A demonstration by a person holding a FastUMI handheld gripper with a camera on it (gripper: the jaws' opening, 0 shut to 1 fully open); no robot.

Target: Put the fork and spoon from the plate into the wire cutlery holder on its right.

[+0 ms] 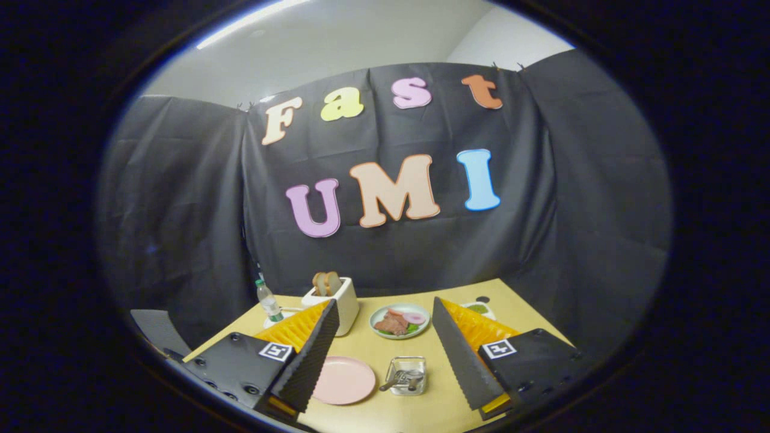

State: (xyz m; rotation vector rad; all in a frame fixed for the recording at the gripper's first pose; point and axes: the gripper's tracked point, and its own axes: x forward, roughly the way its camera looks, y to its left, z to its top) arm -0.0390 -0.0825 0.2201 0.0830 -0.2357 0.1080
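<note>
My gripper [385, 328] hangs high above the table, open, with nothing between its fingers. Far below and between them stands the wire cutlery holder [406, 374] with metal cutlery handles [394, 380] lying in it, one sticking out toward the plate. To its left lies the pink plate [343, 380], bare on top and partly hidden by my left finger [307, 355].
Beyond the holder sits a pale plate of food [399, 320]. A white toaster with bread [334, 300] and a small bottle [269, 300] stand at the back left. A small dish [479, 309] peeks out behind my right finger. The yellow table [385, 415] ends at the black wall.
</note>
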